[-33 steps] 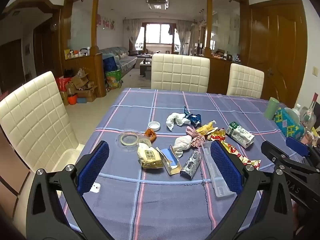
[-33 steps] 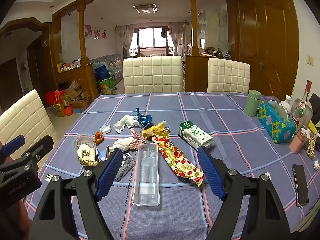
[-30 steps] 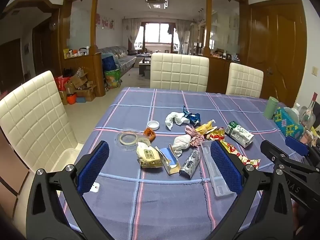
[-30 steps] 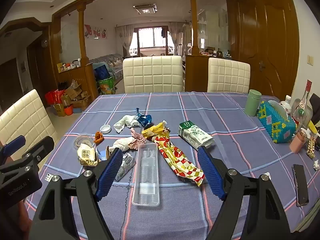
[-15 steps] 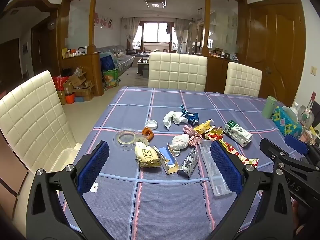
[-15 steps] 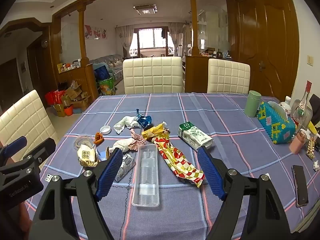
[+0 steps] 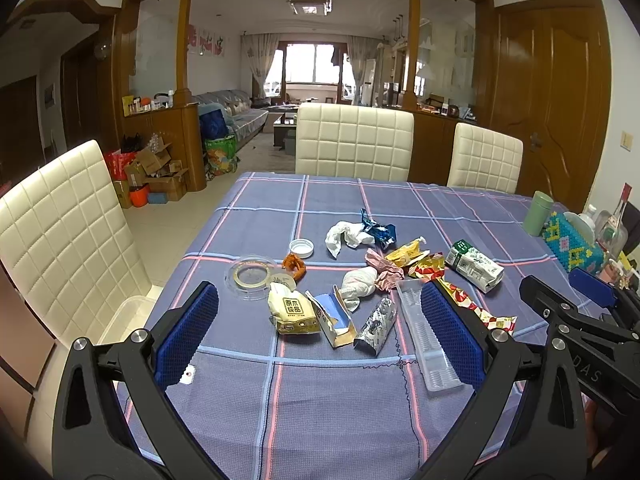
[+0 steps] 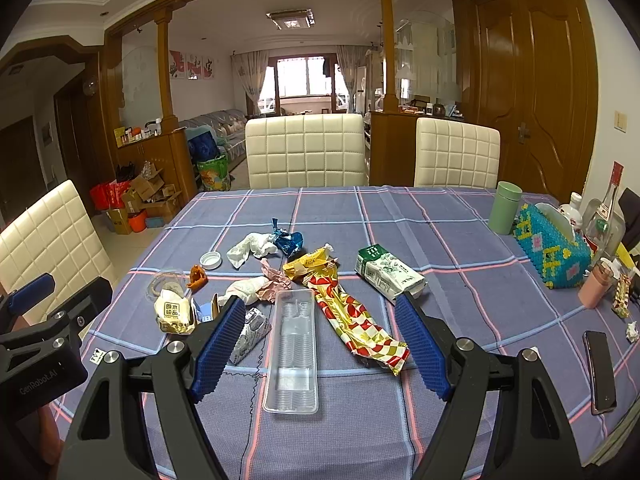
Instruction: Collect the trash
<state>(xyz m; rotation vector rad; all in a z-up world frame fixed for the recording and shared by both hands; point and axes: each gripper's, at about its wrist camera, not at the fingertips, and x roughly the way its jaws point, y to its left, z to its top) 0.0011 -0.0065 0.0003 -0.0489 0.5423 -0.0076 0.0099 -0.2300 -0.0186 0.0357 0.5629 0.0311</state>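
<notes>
collection not yet begun: both tools hover above the near edge of the table (image 7: 248,420), nothing gripped. left gripper (image 7: 320,336) stands wide and empty; right gripper (image 8: 320,344) likewise wide and empty. the trash lies scattered mid-table, well short of either claw: a clear plastic tray (image 8: 294,340) nearest, a red and gold wrapper (image 8: 356,320) just beside it, a cream snack packet (image 7: 294,312) and a crumpled tissue (image 7: 344,236) farther off. no bin is visible. judged next: advance one claw, likely the right, lower it astride the tray and close.
</notes>
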